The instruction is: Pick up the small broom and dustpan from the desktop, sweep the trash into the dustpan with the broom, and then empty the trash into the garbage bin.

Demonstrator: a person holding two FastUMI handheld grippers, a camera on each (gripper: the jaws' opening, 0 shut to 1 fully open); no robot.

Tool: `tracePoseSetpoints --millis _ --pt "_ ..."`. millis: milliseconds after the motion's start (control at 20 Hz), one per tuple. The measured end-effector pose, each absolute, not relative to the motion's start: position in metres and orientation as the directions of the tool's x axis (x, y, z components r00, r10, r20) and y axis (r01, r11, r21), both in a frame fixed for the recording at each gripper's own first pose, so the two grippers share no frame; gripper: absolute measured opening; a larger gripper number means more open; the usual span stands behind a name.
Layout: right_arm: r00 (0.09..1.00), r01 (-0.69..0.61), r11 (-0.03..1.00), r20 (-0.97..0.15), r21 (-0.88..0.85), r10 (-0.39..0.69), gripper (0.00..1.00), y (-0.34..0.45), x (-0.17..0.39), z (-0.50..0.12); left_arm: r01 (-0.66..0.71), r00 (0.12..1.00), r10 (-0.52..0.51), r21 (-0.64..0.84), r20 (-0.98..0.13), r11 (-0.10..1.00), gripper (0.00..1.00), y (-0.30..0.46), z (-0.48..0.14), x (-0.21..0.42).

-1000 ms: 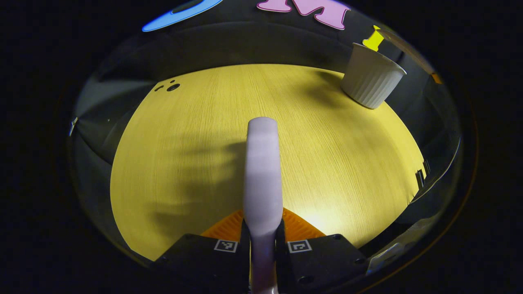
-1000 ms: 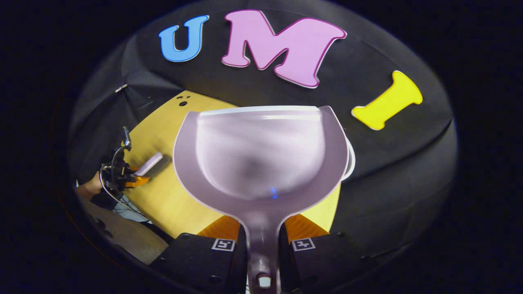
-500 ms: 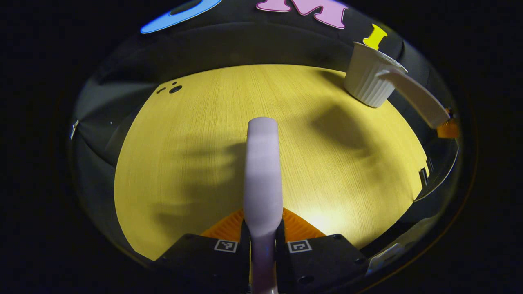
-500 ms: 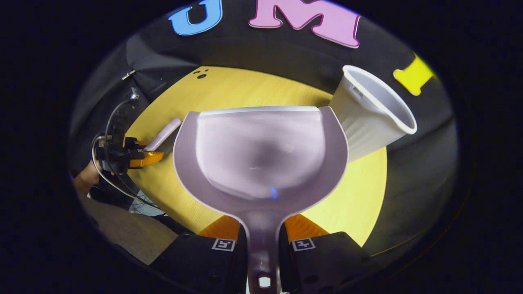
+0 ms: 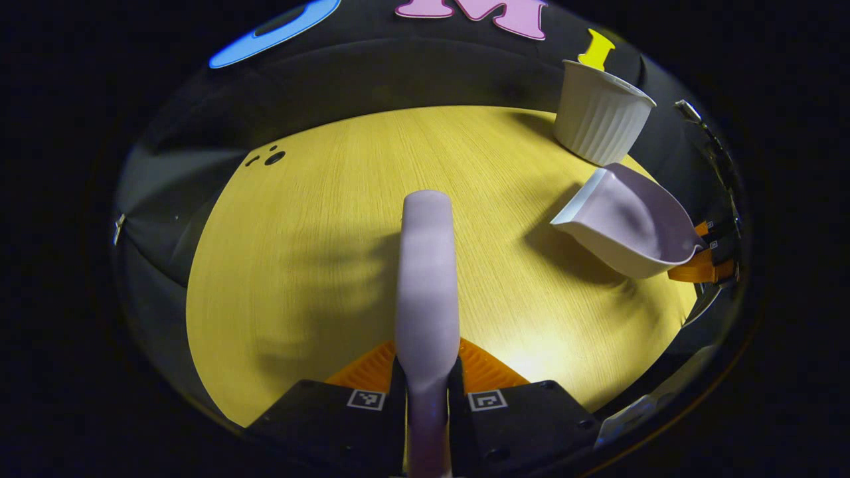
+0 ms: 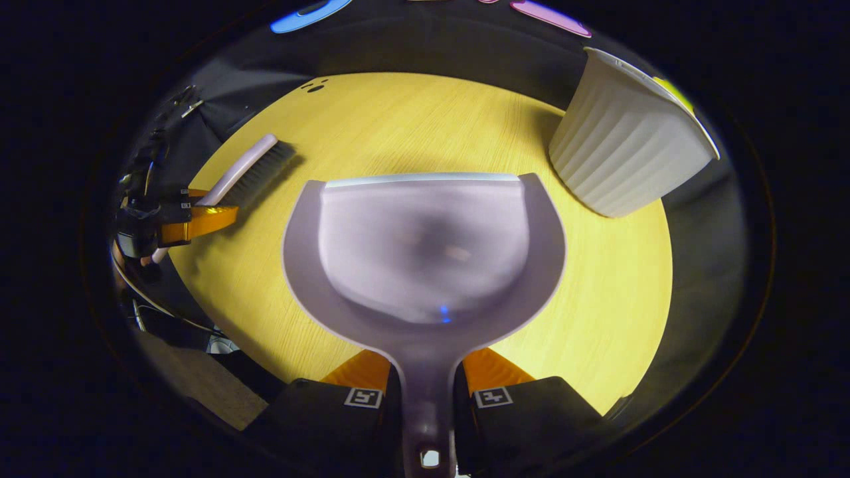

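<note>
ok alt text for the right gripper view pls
The right tool holds a dustpan by its handle over a yellow table. A ribbed white bin stands at upper right, and at left the other tool holds a broom.

Dim booth, bright pool of light on the surface [image 5: 319, 265]

Soft shadows fall left of the broom [image 5: 427, 265]; glare sits near the jaws, and fisheye bending curves the edges.
</note>
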State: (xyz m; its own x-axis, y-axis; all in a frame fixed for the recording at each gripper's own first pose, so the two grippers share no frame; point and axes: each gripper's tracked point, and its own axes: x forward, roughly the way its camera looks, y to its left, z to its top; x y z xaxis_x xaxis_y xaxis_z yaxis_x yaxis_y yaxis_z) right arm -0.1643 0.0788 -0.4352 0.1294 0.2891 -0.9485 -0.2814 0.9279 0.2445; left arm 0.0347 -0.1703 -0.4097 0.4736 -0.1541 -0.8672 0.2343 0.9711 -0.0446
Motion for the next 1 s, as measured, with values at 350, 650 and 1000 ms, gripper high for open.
tracePoseSetpoints --millis 350,650,1000 --pt "0.080 -0.255 0.932 -0.955 0.257 0.285 0.36 0.079 -0.157 -0.431 0.250 0.450 -0.122 -0.007 -0.885 0.968 0.33 -0.168 -0.410 0.037" --pt "0.067 -0.258 0.921 -0.945 0.293 0.320 0.40 0.086 -0.163 -0.420 0.267 0.471 -0.097 0.037 -0.877 0.963 0.45 -0.168 -0.396 0.039" --pt "0.139 -0.290 0.906 -0.924 0.307 0.357 0.47 0.069 -0.156 -0.359 0.232 0.534 -0.089 0.044 -0.841 0.972 0.40 -0.163 -0.359 0.032"
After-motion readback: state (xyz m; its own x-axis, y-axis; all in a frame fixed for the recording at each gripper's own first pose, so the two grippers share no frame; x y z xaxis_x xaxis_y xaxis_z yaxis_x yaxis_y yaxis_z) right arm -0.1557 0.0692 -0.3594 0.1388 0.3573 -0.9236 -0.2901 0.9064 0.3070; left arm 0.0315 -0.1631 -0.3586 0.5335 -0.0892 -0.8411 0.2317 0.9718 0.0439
